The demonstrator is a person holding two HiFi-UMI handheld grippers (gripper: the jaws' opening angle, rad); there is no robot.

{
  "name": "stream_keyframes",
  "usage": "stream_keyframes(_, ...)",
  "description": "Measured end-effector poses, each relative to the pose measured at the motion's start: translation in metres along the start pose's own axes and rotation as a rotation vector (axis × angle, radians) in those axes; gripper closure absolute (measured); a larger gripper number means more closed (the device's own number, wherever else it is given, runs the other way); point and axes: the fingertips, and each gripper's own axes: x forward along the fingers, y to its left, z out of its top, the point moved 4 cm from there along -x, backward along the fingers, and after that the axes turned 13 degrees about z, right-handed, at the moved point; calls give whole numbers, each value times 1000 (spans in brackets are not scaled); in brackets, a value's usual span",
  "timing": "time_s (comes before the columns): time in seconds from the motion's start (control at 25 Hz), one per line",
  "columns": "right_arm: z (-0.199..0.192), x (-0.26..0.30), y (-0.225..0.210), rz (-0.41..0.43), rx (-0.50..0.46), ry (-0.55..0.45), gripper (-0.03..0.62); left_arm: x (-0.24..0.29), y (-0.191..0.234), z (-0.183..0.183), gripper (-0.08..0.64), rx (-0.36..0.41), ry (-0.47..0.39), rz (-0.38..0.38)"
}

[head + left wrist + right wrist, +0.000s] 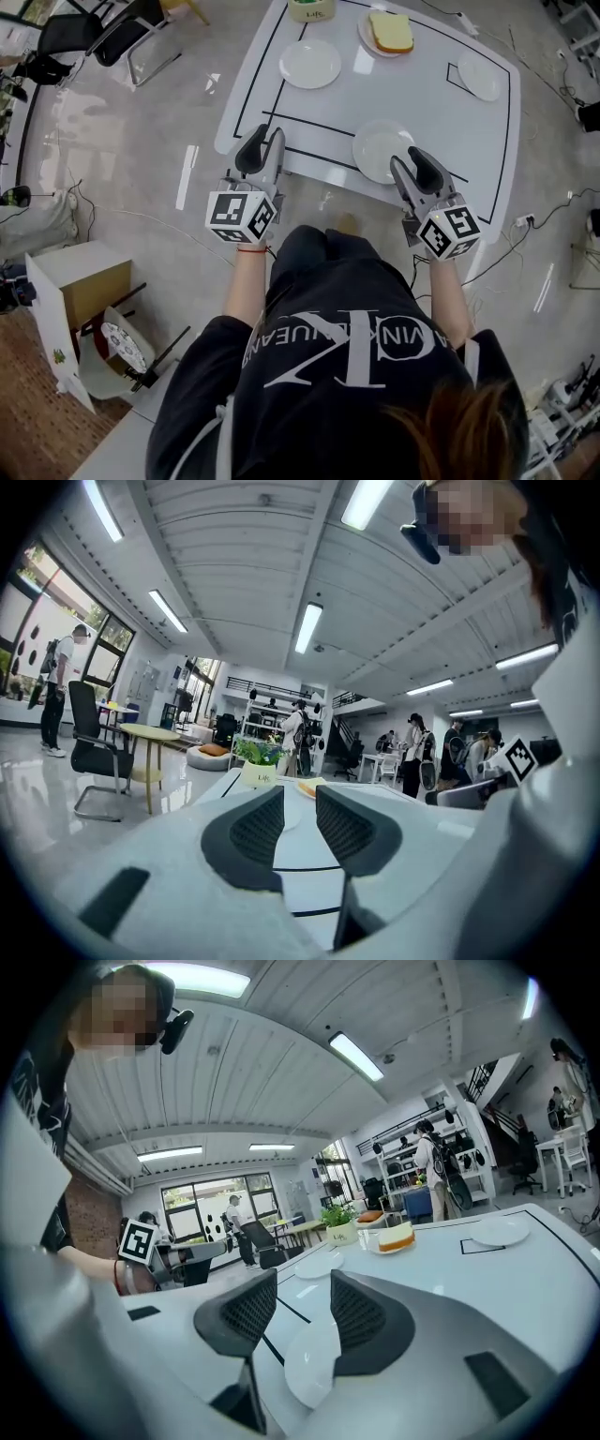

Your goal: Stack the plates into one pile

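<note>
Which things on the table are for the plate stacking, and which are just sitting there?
For the job: near round white plate; middle round white plate; far-right round white plate.

Just lying about: small pale plant pot; yellow sandwich-like block, on a fourth white plate that may join later.

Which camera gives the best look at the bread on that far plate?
The head view: it looks down on the bread, showing its whole top and the plate under it. The right gripper view shows it side-on, small and distant. The left gripper view catches only a yellowish sliver beyond the jaws.
</note>
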Motion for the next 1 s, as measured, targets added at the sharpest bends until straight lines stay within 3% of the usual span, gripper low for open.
stream_keyframes(0.36,14,45,-16,-21,58,5,417,56,22,-10,445,2,82,-48)
stream_keyframes(0.64,31,94,-31,-71,119,3,417,121,44,10,423,-9,92,-120)
stream_keyframes(0.84,40,140,-43,-84,174,13,417,153,64,-1,411,-13,164,-133)
stream_keyframes(1.0,41,174,-55,-113,204,77,417,177,76,-13,403,-19,232,-147)
